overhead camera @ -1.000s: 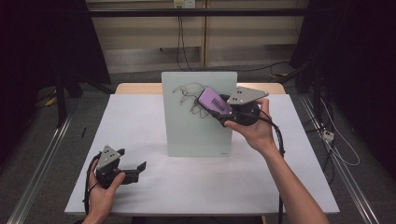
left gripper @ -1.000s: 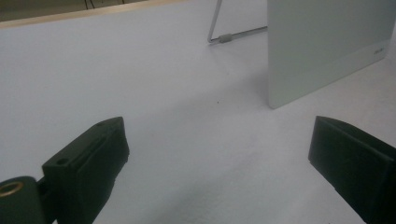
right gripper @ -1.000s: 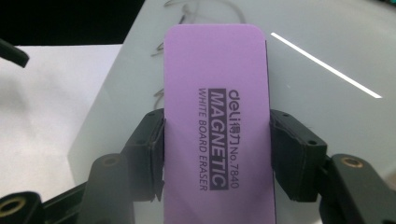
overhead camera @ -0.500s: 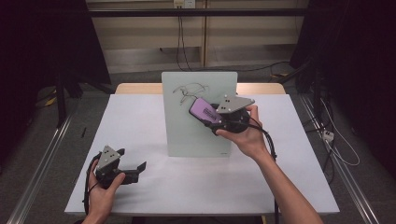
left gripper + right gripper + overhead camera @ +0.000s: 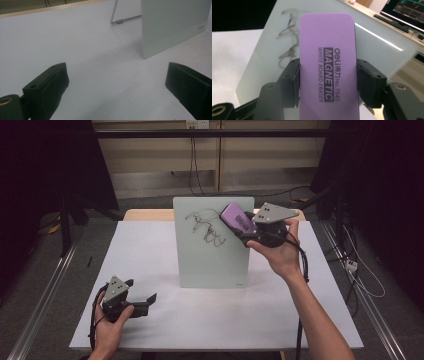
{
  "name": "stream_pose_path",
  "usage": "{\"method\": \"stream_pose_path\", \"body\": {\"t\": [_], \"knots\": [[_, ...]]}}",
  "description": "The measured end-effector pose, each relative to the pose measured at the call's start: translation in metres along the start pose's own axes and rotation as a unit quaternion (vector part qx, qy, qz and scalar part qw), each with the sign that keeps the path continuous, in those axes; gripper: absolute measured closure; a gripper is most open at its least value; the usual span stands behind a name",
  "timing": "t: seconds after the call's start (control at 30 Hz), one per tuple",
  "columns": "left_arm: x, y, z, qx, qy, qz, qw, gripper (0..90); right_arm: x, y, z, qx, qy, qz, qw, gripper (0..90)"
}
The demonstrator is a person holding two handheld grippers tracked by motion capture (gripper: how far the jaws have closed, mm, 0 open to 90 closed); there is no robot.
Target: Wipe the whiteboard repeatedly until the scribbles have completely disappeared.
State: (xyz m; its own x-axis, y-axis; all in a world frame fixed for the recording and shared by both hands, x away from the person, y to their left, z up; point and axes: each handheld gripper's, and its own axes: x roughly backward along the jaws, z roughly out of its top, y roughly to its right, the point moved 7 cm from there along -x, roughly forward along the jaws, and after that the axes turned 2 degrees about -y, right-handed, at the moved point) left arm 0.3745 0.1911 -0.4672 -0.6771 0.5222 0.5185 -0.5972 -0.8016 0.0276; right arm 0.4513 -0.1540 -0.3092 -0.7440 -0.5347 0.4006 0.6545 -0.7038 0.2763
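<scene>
The counter (image 5: 165,320) is covered by a flat, matte white sheet, with a strip of pale wood showing along its far edge. Near its middle a small whiteboard (image 5: 212,262) stands upright, a smooth, glossy, pale grey-green panel with rounded upper corners; in the left gripper view a thin metal stand leg (image 5: 113,15) props it from behind. Dark scribbles (image 5: 205,227) cross the upper part of the board's face.

The right gripper (image 5: 245,232), black with a grey three-cornered plate on top, is held up in front of the board's upper right corner. Its jaws are clamped on the long sides of a whiteboard eraser (image 5: 238,217), a flat purple rectangular block with rounded corners and a soft-looking, matte back that bears dark print reading "MAGNETIC WHITE BOARD ERASER". The eraser sticks out well beyond the jaws toward the board, tilted, lying just right of the scribbles; whether it touches the board cannot be told. Nothing stands between the eraser and the marks.

The left gripper (image 5: 142,302) rests low near the counter's front left corner, well apart from the board, its jaws spread wide over bare white sheet with nothing between them.
</scene>
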Motion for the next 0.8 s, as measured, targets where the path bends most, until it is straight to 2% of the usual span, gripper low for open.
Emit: {"method": "stream_pose_path", "body": {"t": [0.1, 0.17, 0.27, 0.43, 0.8], "knots": [[-0.001, 0.000, 0.000, 0.003, 0.000, 0.000, 1.0000, 4.7, 0.004, 0.008, 0.005, -0.005, 0.006, -0.011, 0.9999, 41.4], [-0.001, 0.001, 0.000, 0.003, 0.000, -0.001, 1.0000, 4.7, 0.002, 0.007, 0.005, -0.001, 0.004, -0.015, 0.9999, 41.4], [-0.001, 0.001, 0.000, 0.001, 0.000, 0.000, 1.0000, 4.7, -0.001, 0.001, 0.001, -0.006, 0.004, -0.007, 1.0000, 41.4], [-0.001, 0.001, 0.000, 0.001, -0.001, 0.000, 1.0000, 4.6, -0.009, -0.015, -0.012, -0.007, -0.001, 0.009, 0.9999, 41.5], [-0.002, 0.001, 0.000, -0.002, -0.003, -0.001, 1.0000, 4.6, -0.030, -0.053, -0.035, 0.010, -0.028, 0.047, 0.9985, 41.6]]}}
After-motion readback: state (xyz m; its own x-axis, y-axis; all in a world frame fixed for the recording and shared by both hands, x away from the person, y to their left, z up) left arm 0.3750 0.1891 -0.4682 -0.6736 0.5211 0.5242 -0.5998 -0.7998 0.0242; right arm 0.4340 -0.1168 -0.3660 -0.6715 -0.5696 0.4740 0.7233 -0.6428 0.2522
